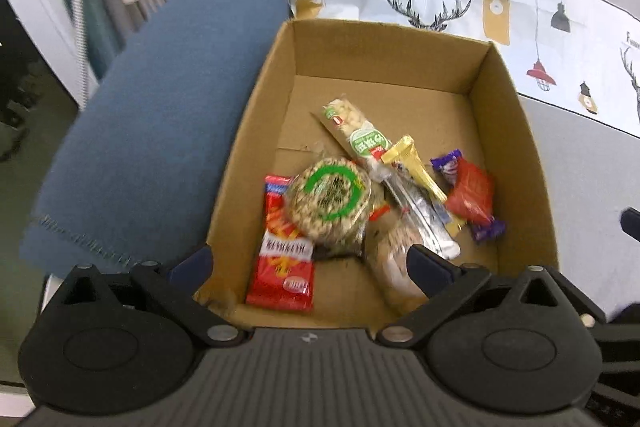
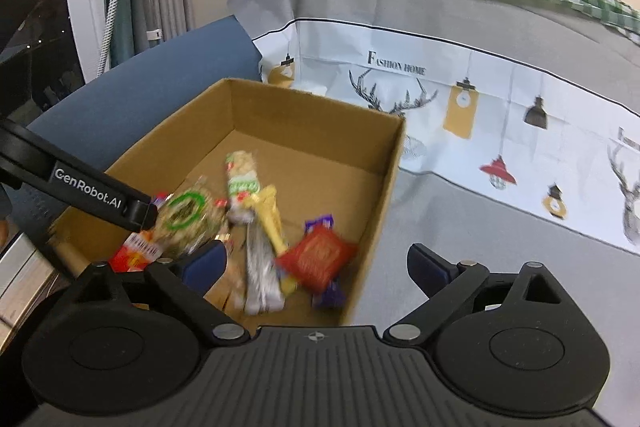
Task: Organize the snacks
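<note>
My left gripper [image 1: 310,265] is hanging open and empty over the cardboard box [image 1: 512,131], its right finger [image 1: 430,269] hiding part of a clear packet. My right gripper [image 2: 316,267] is gaping too, straddling the box wall. The snacks are lying blurred inside: the nut bar [image 1: 356,135] is pointing lengthwise toward the far-left corner, beside a round rice cake [image 1: 328,203].

Even, soft indoor light, no hard shadows or glare. Snacks [image 2: 256,227] smeared w/ motion blur in right wrist view; left wrist view sharper, slight blur on box [image 1: 516,163] contents. Strong fisheye bend at edges, corners dark.
</note>
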Motion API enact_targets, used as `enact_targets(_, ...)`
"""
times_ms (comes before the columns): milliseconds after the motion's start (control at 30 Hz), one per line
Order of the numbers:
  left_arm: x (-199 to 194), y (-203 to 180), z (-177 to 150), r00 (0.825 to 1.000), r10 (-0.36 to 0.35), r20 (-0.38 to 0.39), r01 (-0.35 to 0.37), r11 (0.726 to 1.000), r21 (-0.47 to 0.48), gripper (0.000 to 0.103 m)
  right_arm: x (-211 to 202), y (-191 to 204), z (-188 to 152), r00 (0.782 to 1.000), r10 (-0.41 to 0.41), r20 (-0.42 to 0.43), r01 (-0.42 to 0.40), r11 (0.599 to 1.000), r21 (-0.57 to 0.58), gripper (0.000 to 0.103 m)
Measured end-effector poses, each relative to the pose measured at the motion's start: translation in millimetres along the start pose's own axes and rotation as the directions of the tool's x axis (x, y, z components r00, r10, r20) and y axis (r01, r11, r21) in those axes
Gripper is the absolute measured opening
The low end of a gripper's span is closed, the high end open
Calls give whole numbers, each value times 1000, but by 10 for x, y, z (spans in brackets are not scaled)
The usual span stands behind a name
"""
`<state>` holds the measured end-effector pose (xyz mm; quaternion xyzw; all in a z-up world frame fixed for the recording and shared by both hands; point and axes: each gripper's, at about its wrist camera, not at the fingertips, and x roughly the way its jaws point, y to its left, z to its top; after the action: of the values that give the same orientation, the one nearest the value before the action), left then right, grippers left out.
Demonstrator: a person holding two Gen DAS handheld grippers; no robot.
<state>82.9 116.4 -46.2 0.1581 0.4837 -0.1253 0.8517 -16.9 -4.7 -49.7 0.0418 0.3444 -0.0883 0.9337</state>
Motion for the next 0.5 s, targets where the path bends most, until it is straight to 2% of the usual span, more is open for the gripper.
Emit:
enact_targets(167,-354,-24,-316,998,-45,41,45,999,-4,103,-544,7,-263,1000,-13,19,12,998,64,99)
enact_targets(300,-591,-79,-539,995,-45,88,45,999,0,103,-848,62,-442,999,-22,50,18,996,84,99)
enact_targets(500,-810,-175,-783,994,24,109,-27,999,26,103,-1206,85,-575,992,-34,120,25,997,73,99)
